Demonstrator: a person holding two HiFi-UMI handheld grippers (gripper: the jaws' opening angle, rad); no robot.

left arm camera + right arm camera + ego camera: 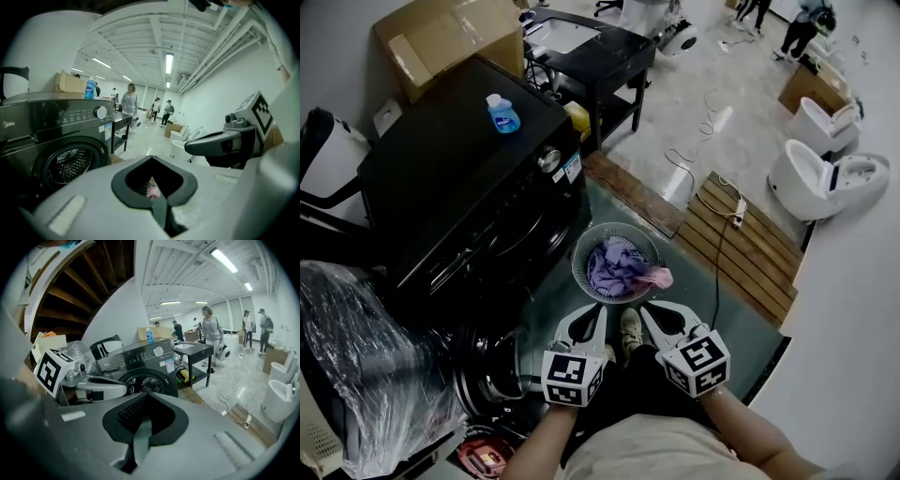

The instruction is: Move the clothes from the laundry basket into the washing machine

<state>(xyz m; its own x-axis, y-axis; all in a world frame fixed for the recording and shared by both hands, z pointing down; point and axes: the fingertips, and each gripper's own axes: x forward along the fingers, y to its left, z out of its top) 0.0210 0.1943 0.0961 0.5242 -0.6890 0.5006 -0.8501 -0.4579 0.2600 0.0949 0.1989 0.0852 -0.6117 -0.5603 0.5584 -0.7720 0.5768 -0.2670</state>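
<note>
A: Left tool [600, 311], state?
B: Closed tip to tip, gripping nothing. Just a speck of pink showing through the pad loop in the left gripper view.

A: Right tool [646, 309]?
B: Closed as well, empty. Only floor visible through the pad loop in the right gripper view.

A: Placement of the two?
B: Side by side, near but apart, both pointing to 12 o'clock in the head view.

A: Clothes [609, 267]?
B: In the laundry basket [578, 265], on the floor just past the tool tips at 12 o'clock. Mostly lilac, with a pink cloth [654, 277] draped over the rim at 4 o'clock.

A: Washing machine [469, 178]?
B: Black front-loader, just beside the basket at 10 o'clock. Perforated drum [70, 164] visible in the round front. Cannot tell how the door stands.

A: Anything on top?
B: Blue bottle [502, 114], upright, toward the back edge. Cardboard box [450, 42] behind the machine at 12 o'clock. Plastic-wrapped bundle [366, 356] at 7 o'clock of the machine.
</note>
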